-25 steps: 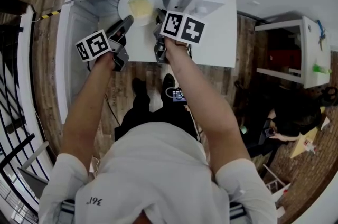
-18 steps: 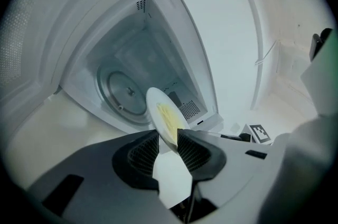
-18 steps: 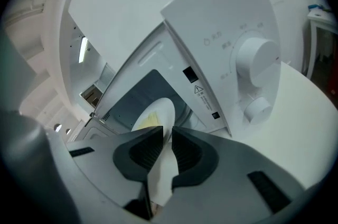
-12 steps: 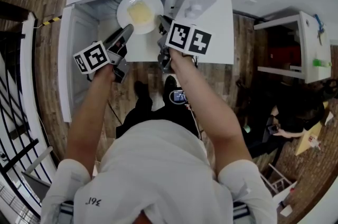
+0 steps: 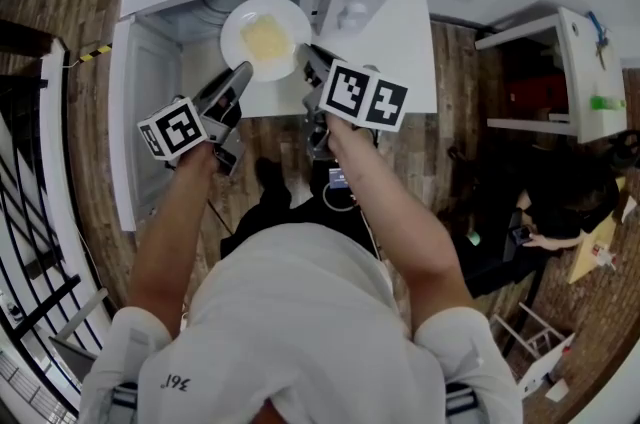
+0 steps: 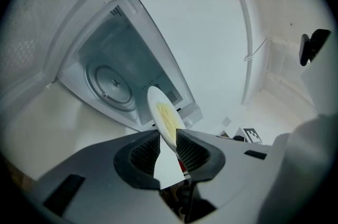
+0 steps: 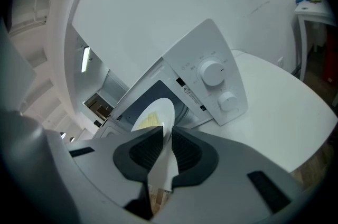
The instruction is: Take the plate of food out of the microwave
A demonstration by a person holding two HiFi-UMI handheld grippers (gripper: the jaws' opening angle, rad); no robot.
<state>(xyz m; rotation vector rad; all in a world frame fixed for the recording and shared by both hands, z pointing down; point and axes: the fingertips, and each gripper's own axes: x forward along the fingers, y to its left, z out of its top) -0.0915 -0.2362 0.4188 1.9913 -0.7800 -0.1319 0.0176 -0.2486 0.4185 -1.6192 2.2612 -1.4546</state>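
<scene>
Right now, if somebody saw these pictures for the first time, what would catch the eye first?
First, the white plate of yellow food, at the mouth of the open microwave. Then the two grippers at its rim: the right gripper is clamped on the right edge, while the left gripper is closing its fingers around the lower left edge.

Plate drawn further out of microwave; left gripper closing.
</scene>
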